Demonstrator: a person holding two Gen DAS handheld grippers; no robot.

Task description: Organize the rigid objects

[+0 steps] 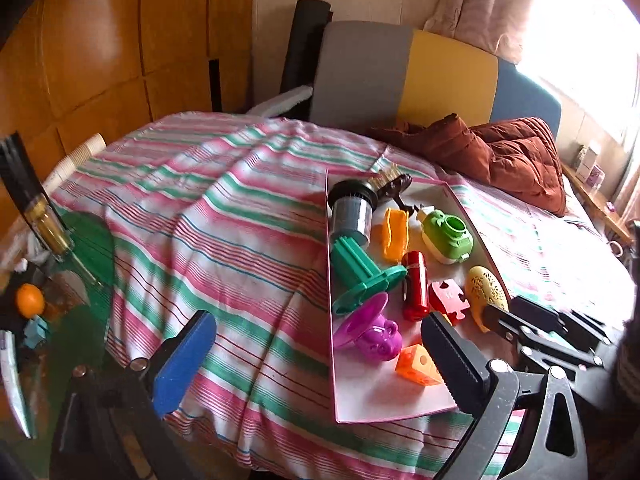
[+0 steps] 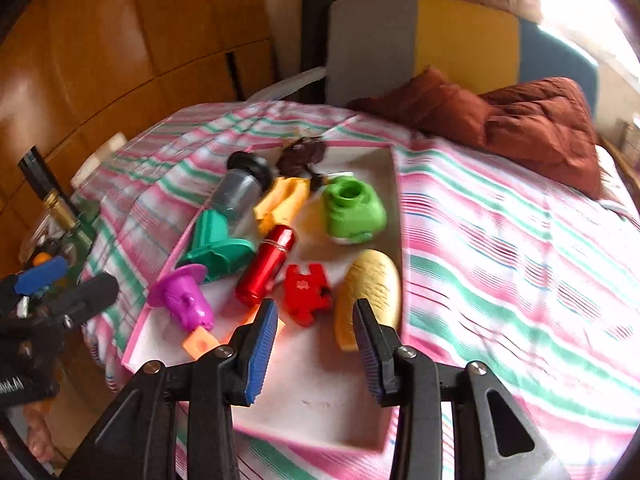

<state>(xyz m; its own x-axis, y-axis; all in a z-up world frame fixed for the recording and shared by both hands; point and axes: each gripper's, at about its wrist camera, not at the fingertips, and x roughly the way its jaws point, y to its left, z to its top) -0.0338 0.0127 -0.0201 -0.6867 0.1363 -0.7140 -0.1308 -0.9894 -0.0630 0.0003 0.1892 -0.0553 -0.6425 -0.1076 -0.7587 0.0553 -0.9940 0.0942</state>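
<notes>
A shallow white tray with a pink rim (image 1: 334, 360) (image 2: 394, 200) lies on the striped bedsheet. It holds several toys: a purple figure (image 1: 372, 334) (image 2: 184, 300), an orange cube (image 1: 418, 364), a red cylinder (image 1: 416, 284) (image 2: 266, 270), a red puzzle piece (image 2: 306, 290), a yellow oval (image 1: 486, 290) (image 2: 372, 280), a green camera toy (image 2: 352, 208), a teal stand (image 1: 360, 276) and a grey jar (image 1: 352, 212). My left gripper (image 1: 320, 364) is open wide over the tray's left edge. My right gripper (image 2: 316, 354) hangs over the tray's near end, jaws apart with nothing between them.
A brown quilted cushion (image 1: 520, 160) lies at the bed's far right before a grey, yellow and blue headboard (image 1: 440, 76). Left of the bed a cluttered side table holds a bottle (image 1: 44, 216) and an orange (image 1: 29, 300). Wooden wardrobe doors (image 1: 120, 40) stand behind.
</notes>
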